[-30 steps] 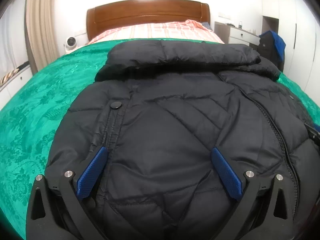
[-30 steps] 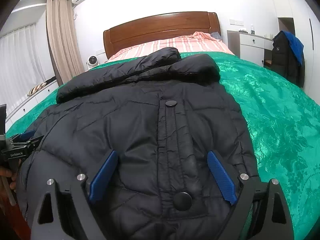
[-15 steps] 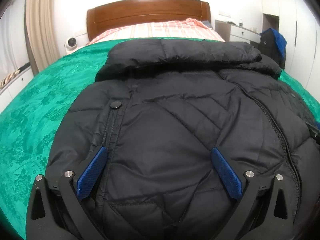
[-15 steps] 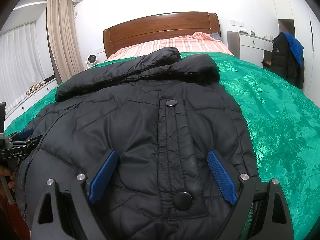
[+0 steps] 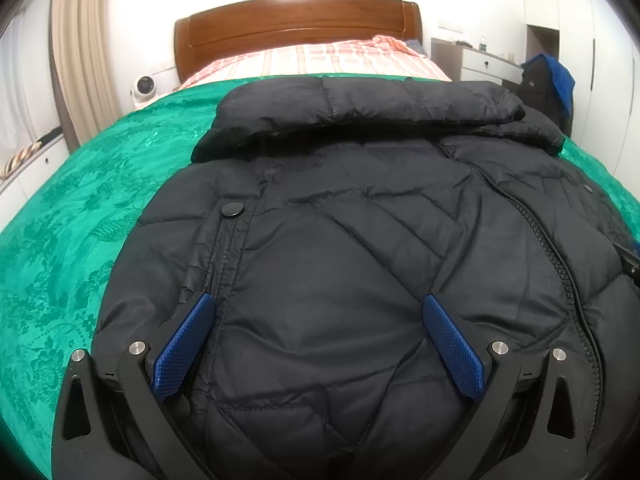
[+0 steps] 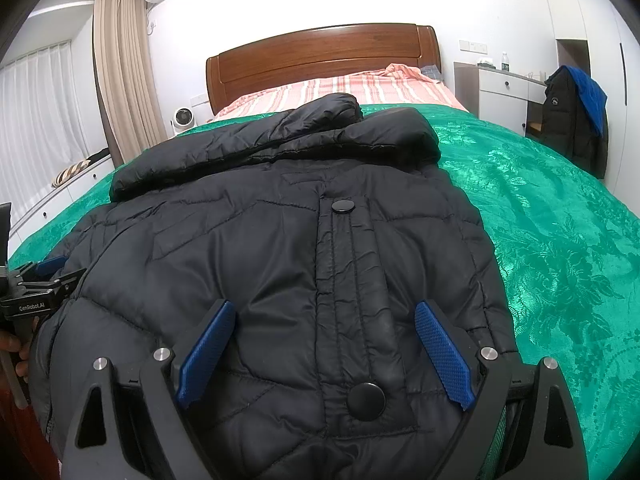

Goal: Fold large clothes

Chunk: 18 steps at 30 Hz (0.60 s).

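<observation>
1. The black quilted jacket [image 5: 360, 264] lay front-up on the green bedspread [image 5: 80, 216], its collar end toward the wooden headboard [image 5: 298, 16].
2. The left gripper [image 5: 316, 344] stood over the jacket's near hem with its jaws wide apart; whether the blue pads [image 5: 184, 352] touched the fabric could not be told.
3. One round snap [image 5: 232, 210] sat on the placket at left; the zipper [image 5: 560, 264] ran down the right side.
4. A striped pink sheet [image 5: 316, 60] was exposed beyond the bedspread.
5. In the background were a beige curtain [image 5: 86, 52] and small white fan [image 5: 143, 86] at left, and a white dresser [image 5: 480, 62] and a dark garment with a blue piece [image 5: 550, 88] at right.
</observation>
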Available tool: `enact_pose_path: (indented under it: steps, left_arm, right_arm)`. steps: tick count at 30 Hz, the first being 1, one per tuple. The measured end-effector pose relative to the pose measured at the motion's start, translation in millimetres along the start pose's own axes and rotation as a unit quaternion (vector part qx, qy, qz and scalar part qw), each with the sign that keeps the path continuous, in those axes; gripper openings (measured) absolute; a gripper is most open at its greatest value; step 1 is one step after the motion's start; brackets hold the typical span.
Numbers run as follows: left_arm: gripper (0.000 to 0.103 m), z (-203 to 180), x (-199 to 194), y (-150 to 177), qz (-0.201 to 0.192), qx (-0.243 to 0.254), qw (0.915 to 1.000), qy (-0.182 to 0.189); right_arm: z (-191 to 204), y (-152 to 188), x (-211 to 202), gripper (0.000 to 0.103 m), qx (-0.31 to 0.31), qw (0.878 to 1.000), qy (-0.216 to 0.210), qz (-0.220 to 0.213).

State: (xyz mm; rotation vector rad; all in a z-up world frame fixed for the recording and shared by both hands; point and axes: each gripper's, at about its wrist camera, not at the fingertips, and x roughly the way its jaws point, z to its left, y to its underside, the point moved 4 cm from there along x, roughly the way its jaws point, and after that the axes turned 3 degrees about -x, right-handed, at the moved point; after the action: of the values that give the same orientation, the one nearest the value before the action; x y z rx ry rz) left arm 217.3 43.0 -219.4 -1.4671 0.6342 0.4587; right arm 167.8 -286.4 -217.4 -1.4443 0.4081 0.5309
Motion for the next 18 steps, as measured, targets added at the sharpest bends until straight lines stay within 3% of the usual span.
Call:
enact_pose_path:
  steps: [18]
  left_arm:
    - [0.103,0.9,-0.4,0.2,-0.001,0.0,1.0,-0.001]
  right_arm:
    - [-1.1,0.7,-1.2,0.091,-0.001,1.0,0.001,0.001]
